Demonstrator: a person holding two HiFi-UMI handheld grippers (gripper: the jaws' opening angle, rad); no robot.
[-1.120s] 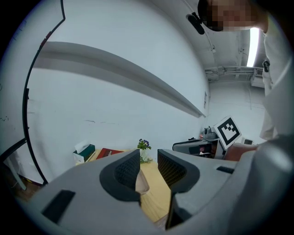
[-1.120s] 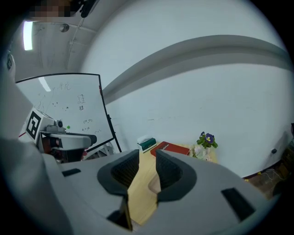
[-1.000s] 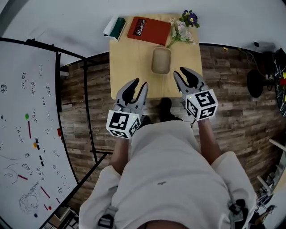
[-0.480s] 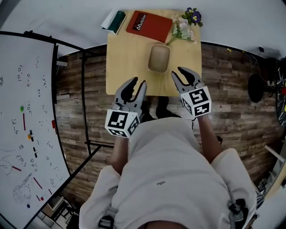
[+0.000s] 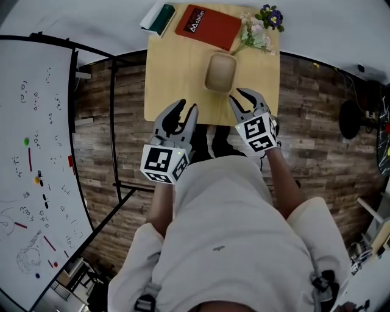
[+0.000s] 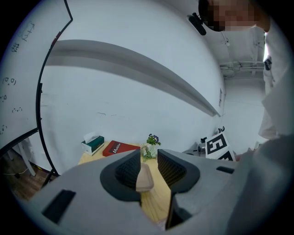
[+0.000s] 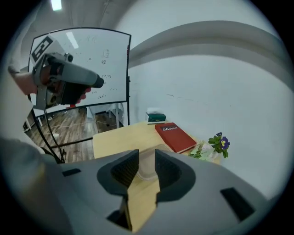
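**Figure. Both grippers held short of a bowl, seen from the head and from each gripper.**

The left gripper [image 5: 187, 109] and the right gripper [image 5: 245, 102] are held side by side in front of the person [image 5: 231, 244], pointing forward over the near edge of a small wooden table [image 5: 173, 67].

A shallow wooden bowl [image 5: 220, 72] rests upright on the table. It lies ahead of the right gripper and slightly to that gripper's left. From the left gripper it lies ahead and to the right.

**Left gripper.** Its own view shows the jaws parted by a modest gap with nothing gripped. The bowl shows through the gap, farther out on the table and clear of both pads.

**Right gripper.** The jaws stand parted to about the same degree and are likewise empty. The bowl appears just beyond the fingertips, and no contact can be made out.

**Beyond the bowl.**
- A red book [image 5: 208, 27] lies at the table's far edge.
- A tissue box [image 5: 158, 18] stands to the book's left.
- A small bunch of flowers [image 5: 262, 30] stands to the book's right.
- None of the three is near either gripper.

**Surroundings.** A whiteboard [image 5: 30, 152] stands well off to the left gripper's left, on a wood-plank floor [image 5: 317, 122].

**Stage, as judged from these views.** The grippers are lined up on the bowl but have not closed on it. The bowl sits flat on the table, ungripped and unlifted.
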